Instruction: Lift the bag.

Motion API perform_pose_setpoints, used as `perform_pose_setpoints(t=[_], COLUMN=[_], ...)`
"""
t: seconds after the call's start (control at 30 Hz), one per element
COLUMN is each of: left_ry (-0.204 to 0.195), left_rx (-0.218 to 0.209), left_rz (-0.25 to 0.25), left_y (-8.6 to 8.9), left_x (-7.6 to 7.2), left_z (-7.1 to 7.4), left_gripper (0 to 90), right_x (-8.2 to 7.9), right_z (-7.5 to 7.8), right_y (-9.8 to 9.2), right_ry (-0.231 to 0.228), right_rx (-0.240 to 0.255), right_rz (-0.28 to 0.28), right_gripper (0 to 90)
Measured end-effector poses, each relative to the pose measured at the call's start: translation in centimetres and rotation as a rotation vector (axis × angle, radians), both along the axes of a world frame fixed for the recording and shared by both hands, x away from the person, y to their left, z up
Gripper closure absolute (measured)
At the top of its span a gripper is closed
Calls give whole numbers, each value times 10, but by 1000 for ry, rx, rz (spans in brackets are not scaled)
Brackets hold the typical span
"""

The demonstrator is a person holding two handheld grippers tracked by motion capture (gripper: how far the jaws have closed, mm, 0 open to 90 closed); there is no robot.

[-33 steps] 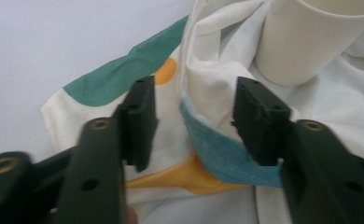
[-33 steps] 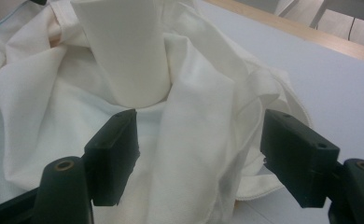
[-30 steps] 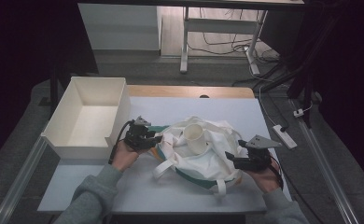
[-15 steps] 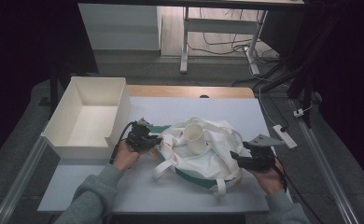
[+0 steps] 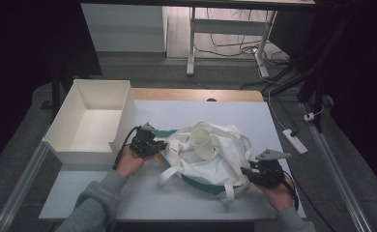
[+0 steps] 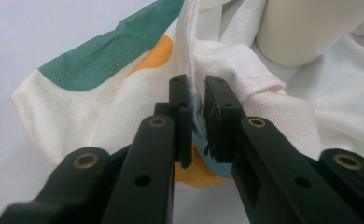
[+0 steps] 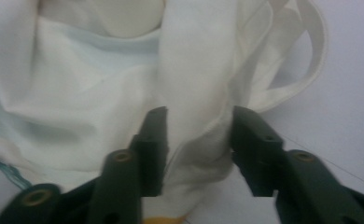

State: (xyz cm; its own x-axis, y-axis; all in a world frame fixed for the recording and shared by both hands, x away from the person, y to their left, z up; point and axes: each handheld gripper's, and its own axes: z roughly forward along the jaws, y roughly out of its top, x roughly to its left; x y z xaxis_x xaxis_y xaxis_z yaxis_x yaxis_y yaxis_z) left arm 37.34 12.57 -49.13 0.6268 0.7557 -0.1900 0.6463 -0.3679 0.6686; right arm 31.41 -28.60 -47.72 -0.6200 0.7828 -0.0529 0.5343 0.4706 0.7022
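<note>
A white cloth bag (image 5: 210, 164) with green and orange patches lies crumpled mid-table, a cream cup (image 5: 202, 143) resting on it. My left gripper (image 5: 161, 144) is at the bag's left end. In the left gripper view its jaws have just been closing and are shut (image 6: 196, 84) on a thin upright edge of the bag (image 6: 101, 93), with the cup (image 6: 301, 28) just beyond. My right gripper (image 5: 247, 171) is at the bag's right end. Its jaws (image 7: 196, 116) have just been closing and still stand apart around a thick fold of the bag (image 7: 77, 107).
A white open box (image 5: 121, 113) stands at the table's left, close behind the left hand. Bare tabletop (image 5: 177, 203) lies in front of the bag. Loose bag straps (image 5: 169, 174) trail toward the front. A power strip (image 5: 293, 140) lies on the floor to the right.
Both hands have stayed almost in place at the bag's two ends. The cloth has shifted slightly, and the right gripper sits a little lower against the bag.
</note>
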Motion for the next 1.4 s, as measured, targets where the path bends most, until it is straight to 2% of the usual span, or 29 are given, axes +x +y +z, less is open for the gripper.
perform_pose_setpoints(t=[0.23, 0.37, 0.63, 0.9, 1.4], left_ry=[-9, -19, -45, -56, -85], left_rx=[-7, -18, -40, -58, -82], left_rz=[-6, -11, -25, -33, -40], left_y=[1, 3, 5, 9, 15], left_x=[-1, -3, -7, -8, -12], left_z=[1, 5, 16, 22, 32], left_gripper=[815, 820, 821, 821, 822], right_x=[0, -1, -3, -3, -4], right_z=[1, 2, 12, 19, 31], right_y=[0, 1, -2, -6, -10], right_ry=[-14, -48, -115, -159, -216], right_rx=[-34, -46, -23, 12, 40], right_rz=[4, 6, 3, -9, -20], right_gripper=[729, 763, 773, 775, 777])
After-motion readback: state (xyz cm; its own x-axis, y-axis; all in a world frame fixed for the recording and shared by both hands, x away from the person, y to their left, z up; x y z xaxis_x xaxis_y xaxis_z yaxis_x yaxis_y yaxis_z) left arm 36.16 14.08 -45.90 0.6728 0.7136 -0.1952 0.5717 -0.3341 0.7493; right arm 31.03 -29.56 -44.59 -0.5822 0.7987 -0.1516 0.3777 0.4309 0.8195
